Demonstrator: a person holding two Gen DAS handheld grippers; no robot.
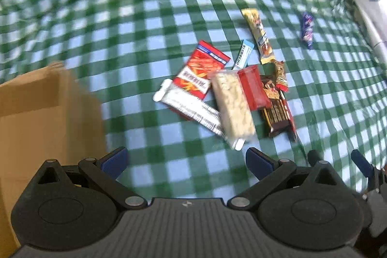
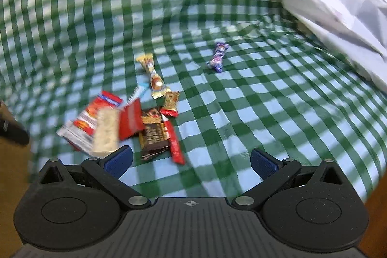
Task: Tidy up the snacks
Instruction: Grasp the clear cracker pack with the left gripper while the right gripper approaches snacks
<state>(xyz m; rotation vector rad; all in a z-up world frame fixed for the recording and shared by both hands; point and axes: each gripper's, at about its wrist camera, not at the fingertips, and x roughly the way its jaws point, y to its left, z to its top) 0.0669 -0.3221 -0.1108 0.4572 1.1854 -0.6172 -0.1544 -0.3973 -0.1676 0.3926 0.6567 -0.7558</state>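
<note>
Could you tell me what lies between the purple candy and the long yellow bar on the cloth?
Nothing: between the purple candy and the yellow bar only bare checked tablecloth shows, in both wrist views.

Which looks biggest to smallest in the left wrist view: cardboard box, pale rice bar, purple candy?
1. Cardboard box, though it is nearest the camera and cut off by the frame edge.
2. Pale rice bar.
3. Purple candy, lying farther away, so its true size is unsure.

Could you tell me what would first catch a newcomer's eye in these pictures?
A heap of snack packets lies mid-cloth on the green checked tablecloth, with a purple candy apart on its far right. A cardboard box stands at the left, and both claws gape empty.
</note>
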